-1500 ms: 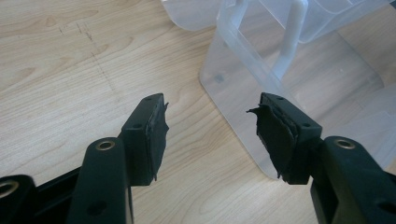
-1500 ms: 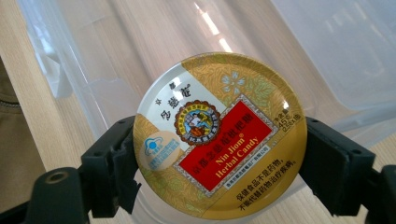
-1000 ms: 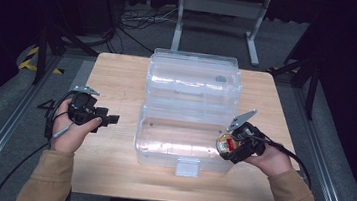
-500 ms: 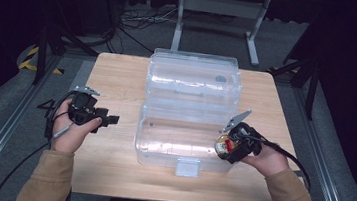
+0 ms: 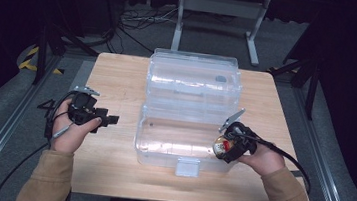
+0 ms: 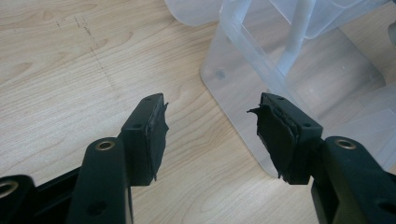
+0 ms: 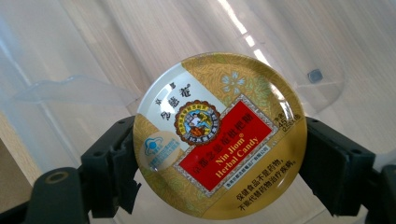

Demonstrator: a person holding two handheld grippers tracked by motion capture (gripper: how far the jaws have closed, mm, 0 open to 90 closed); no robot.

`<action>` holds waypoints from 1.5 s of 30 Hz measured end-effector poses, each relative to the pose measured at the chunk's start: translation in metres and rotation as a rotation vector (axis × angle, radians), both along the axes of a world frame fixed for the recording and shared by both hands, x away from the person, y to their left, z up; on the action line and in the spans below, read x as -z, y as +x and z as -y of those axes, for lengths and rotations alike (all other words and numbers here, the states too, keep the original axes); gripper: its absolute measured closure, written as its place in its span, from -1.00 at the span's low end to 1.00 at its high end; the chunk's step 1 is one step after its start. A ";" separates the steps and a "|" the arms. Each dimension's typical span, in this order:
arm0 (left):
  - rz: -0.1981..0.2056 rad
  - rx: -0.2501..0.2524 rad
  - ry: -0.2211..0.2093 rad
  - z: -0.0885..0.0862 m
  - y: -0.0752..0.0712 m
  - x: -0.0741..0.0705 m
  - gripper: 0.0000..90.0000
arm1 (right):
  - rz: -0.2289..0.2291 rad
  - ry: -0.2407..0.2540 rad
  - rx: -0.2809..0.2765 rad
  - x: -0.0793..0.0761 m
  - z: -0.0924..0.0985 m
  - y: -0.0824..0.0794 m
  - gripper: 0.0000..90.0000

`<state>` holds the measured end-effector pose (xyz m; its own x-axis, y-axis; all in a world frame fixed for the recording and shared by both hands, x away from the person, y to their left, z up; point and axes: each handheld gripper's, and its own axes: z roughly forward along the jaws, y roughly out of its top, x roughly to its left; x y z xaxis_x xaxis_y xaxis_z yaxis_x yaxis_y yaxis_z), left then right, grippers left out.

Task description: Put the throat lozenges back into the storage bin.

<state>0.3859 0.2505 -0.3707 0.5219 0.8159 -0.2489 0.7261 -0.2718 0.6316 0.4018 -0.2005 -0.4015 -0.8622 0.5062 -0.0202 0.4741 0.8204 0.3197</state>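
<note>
A clear plastic box (image 5: 182, 141) lies in the middle of the wooden table (image 5: 119, 74) with its lid (image 5: 193, 82) swung open behind it. My right gripper (image 5: 226, 146) is shut on a round gold and red candy tin (image 5: 222, 145) at the box's right end; in the right gripper view the tin (image 7: 219, 135) sits flat between both jaws over the box wall. My left gripper (image 5: 109, 119) hovers left of the box, open and holding nothing (image 6: 210, 126); the box corner (image 6: 243, 88) lies just ahead of its jaws.
The box's front latch (image 5: 188, 167) juts toward the table's near edge. Bare wood lies left of the box (image 6: 70, 56). Metal stand legs (image 5: 220, 14) and cables (image 5: 135, 18) are on the floor beyond the table.
My right gripper with the tin has dropped slightly lower and closer to the box's right end. The left gripper has stayed put.
</note>
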 end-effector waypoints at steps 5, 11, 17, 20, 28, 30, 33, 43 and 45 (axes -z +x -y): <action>-0.005 -0.002 0.000 -0.001 0.001 0.001 -0.05 | -0.018 -0.014 0.022 0.001 -0.002 0.002 -0.56; -0.007 -0.004 -0.002 -0.001 0.001 0.001 -0.05 | -0.030 -0.030 0.038 0.004 -0.006 0.004 -0.56; -0.005 -0.004 -0.003 -0.002 0.001 0.001 -0.05 | -0.037 -0.044 0.044 0.009 -0.008 0.006 -0.56; -0.006 -0.004 -0.003 -0.002 0.001 0.001 -0.05 | -0.043 -0.044 0.050 0.010 -0.009 0.006 -0.56; -0.008 -0.005 -0.004 -0.002 0.001 0.002 -0.05 | -0.058 -0.046 0.063 0.012 -0.010 0.008 -0.56; -0.008 -0.005 -0.004 -0.002 0.001 0.002 -0.05 | -0.059 -0.046 0.064 0.012 -0.010 0.008 -0.56; -0.006 -0.006 -0.004 -0.003 0.001 0.001 -0.05 | -0.060 -0.047 0.064 0.012 -0.010 0.008 -0.56; -0.007 -0.006 -0.002 -0.003 0.002 0.002 -0.05 | -0.069 -0.054 0.063 0.011 -0.010 0.008 -0.56; -0.008 -0.005 -0.001 -0.003 0.002 0.002 -0.05 | -0.074 -0.057 0.068 0.011 -0.011 0.008 -0.56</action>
<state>0.3877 0.2532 -0.3724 0.5158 0.8182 -0.2541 0.7324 -0.2673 0.6262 0.4098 -0.1897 -0.4125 -0.8259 0.5637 0.0124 0.5503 0.8011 0.2357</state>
